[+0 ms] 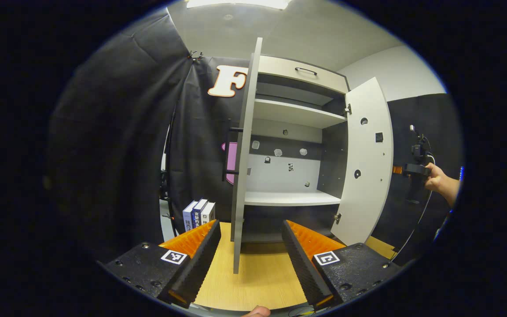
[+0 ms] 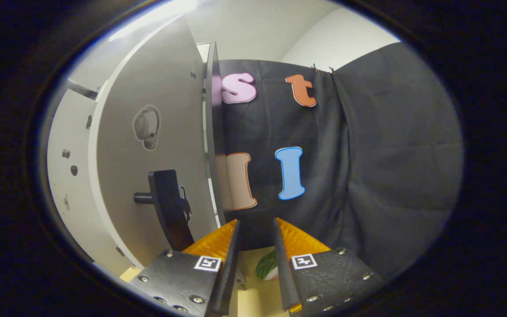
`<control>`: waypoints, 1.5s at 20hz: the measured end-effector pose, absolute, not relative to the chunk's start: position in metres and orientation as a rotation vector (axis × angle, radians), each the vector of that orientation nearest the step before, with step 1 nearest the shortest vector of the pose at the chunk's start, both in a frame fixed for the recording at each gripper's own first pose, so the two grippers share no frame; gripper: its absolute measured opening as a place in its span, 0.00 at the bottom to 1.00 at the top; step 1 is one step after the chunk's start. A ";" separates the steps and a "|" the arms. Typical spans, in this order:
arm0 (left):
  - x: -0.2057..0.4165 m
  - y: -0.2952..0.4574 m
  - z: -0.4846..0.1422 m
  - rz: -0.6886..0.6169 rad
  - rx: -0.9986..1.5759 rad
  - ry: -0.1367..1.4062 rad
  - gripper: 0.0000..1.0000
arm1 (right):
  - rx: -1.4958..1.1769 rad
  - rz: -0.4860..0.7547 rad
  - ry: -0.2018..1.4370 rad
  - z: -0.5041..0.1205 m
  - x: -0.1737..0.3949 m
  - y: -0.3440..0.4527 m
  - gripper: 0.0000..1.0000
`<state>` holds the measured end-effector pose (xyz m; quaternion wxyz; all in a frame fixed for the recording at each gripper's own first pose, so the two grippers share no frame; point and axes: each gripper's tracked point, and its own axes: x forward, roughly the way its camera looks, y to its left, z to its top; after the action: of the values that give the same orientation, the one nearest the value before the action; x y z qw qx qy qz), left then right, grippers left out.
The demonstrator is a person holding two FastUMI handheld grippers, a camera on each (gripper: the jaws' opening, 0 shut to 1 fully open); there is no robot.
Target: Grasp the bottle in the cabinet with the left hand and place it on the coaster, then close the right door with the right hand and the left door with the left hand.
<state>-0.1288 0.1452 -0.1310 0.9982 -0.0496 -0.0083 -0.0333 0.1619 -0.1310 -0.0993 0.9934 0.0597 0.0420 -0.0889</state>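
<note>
The white cabinet (image 1: pixel 293 114) stands on the wooden table (image 1: pixel 264 277) with both doors swung out. Its left door (image 1: pixel 244 176) faces me edge-on, and its lower edge stands between the fingers of my open left gripper (image 1: pixel 251 226), touching neither. The right door (image 1: pixel 363 163) hangs open farther right. Beyond it a hand (image 1: pixel 440 181) holds my right gripper (image 1: pixel 416 169). In the right gripper view the right door's outer face (image 2: pixel 148 154) and its dark handle (image 2: pixel 165 207) lie just left of my right gripper (image 2: pixel 255 222), which is narrowly open and holds nothing.
Three books (image 1: pixel 198 213) stand upright on the table left of the left door. A green striped object (image 2: pixel 266 266) lies on the table below the right gripper's fingers. Black cloth walls surround the cabinet.
</note>
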 end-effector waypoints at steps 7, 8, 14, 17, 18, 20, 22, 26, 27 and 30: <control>-0.127 0.120 -0.129 -0.105 -0.063 0.002 0.89 | 0.090 -0.185 0.114 -0.107 0.147 -0.140 0.55; -0.128 0.119 -0.128 -0.104 -0.054 0.008 0.89 | 0.092 -0.205 0.090 -0.099 0.145 -0.151 0.55; -0.123 0.107 -0.119 -0.100 -0.050 -0.004 0.89 | 0.179 -0.204 0.034 -0.082 0.148 -0.162 0.97; -0.126 0.099 -0.116 -0.093 -0.060 -0.009 0.89 | 0.181 -0.168 0.057 -0.083 0.147 -0.149 0.93; -0.129 0.096 -0.115 -0.096 -0.066 -0.010 0.89 | 0.195 -0.151 0.066 -0.084 0.147 -0.141 0.88; -0.136 0.090 -0.116 -0.100 -0.072 -0.012 0.89 | 0.199 -0.059 0.077 -0.084 0.145 -0.115 0.86; -0.136 0.091 -0.117 -0.082 -0.068 -0.003 0.89 | 0.167 0.004 0.070 -0.080 0.146 -0.086 0.86; -0.131 0.100 -0.109 -0.048 -0.074 -0.012 0.89 | 0.110 0.064 0.050 -0.077 0.149 -0.056 0.86; -0.133 0.104 -0.106 -0.043 -0.074 -0.017 0.89 | 0.122 0.066 0.059 -0.078 0.150 -0.052 0.86; -0.134 0.123 -0.107 -0.016 -0.070 -0.015 0.89 | 0.155 0.072 0.084 -0.078 0.155 -0.045 0.86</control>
<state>-0.1342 0.1225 -0.1067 0.9993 -0.0349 -0.0075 -0.0082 0.1548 -0.0453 -0.0782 0.9955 0.0775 0.0421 0.0357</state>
